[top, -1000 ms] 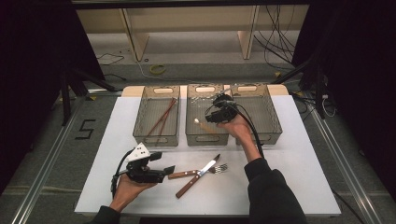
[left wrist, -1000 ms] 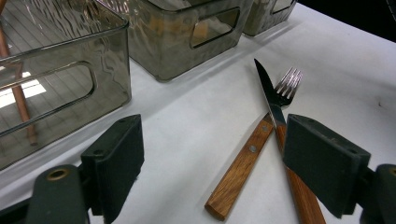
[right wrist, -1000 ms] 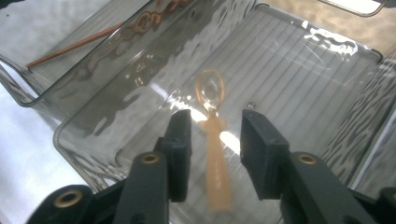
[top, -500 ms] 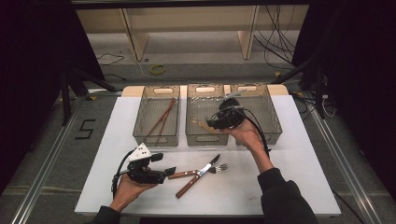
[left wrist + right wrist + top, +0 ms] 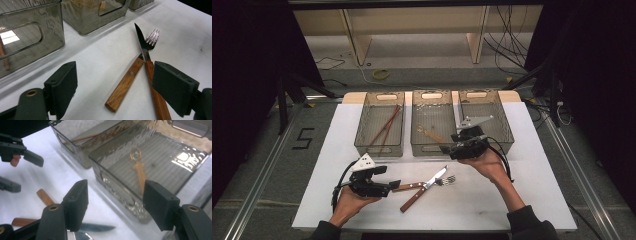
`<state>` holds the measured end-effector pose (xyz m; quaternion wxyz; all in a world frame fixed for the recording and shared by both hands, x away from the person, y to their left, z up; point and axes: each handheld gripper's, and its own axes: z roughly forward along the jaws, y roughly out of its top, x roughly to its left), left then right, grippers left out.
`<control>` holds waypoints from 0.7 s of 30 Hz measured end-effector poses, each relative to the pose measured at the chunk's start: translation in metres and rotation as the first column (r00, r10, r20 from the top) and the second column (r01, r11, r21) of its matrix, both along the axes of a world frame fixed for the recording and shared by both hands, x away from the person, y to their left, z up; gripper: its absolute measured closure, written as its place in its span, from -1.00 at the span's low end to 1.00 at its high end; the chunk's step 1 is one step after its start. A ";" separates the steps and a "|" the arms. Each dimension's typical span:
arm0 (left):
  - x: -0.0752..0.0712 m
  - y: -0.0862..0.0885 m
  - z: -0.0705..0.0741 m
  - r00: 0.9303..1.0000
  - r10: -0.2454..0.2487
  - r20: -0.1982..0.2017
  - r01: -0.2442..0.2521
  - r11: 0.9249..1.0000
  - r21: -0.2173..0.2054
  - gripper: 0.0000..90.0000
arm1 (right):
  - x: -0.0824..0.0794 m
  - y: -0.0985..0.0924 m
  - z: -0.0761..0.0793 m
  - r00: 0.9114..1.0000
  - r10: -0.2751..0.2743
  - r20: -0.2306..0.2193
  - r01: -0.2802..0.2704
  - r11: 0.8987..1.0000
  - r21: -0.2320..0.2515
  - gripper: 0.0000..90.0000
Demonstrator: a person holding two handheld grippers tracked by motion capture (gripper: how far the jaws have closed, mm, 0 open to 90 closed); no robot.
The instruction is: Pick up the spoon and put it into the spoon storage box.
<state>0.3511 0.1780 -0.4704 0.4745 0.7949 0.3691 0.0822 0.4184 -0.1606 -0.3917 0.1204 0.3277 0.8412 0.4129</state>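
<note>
A wooden-handled fork (image 5: 412, 186) (image 5: 125, 87) and knife (image 5: 432, 181) (image 5: 140, 40) lie crossed on the white mat. My left gripper (image 5: 395, 186) (image 5: 113, 75) is open and points at them. The fork's handle end lies between its jaws, untouched, and the knife's handle runs behind its right jaw. My right gripper (image 5: 448, 149) (image 5: 116, 192) hovers at the front wall of the middle bin (image 5: 432, 148). Its jaws have just been opening, and nothing is between them. A wooden-handled spoon (image 5: 429, 132) (image 5: 138, 170) lies in that bin.
Three grey see-through bins stand in a row at the back of the mat. The left bin (image 5: 362, 145) holds chopsticks (image 5: 384, 127). The right bin (image 5: 507, 135) stands behind my right hand. Bare mat (image 5: 522, 200) lies to the front right.
My right gripper has drawn back from above the middle bin to its front wall, and its jaws stand wider. The left gripper, knife and fork have not moved.
</note>
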 end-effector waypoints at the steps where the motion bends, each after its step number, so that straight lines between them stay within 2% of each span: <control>1: 0.000 0.000 0.001 1.000 0.001 -0.003 -0.001 1.000 0.006 -0.55 | -0.003 -0.003 -0.002 1.000 -0.003 -0.002 0.003 1.000 0.006 -0.16; 4: -0.001 0.000 0.002 1.000 0.000 -0.010 0.000 1.000 0.017 -0.55 | -0.013 -0.012 -0.009 1.000 -0.001 -0.002 0.001 0.999 0.041 -0.16; 7: -0.003 -0.002 0.005 1.000 -0.006 -0.010 0.007 1.000 0.028 -0.55 | -0.022 -0.019 -0.015 1.000 -0.002 -0.004 0.002 1.000 0.025 -0.17; 10: -0.005 -0.005 0.007 1.000 -0.013 -0.016 0.013 0.999 0.035 -0.54 | -0.030 -0.028 -0.019 1.000 -0.010 -0.008 0.010 0.998 0.058 -0.18; 18: -0.009 -0.018 0.008 0.997 -0.057 -0.054 0.062 0.995 0.082 -0.51 | -0.049 -0.050 -0.028 1.000 -0.025 -0.007 0.026 0.997 0.068 -0.21; 21: -0.011 -0.022 0.008 0.995 -0.072 -0.070 0.080 0.991 0.109 -0.51 | -0.052 -0.055 -0.031 1.000 -0.027 -0.011 0.028 0.998 0.063 -0.21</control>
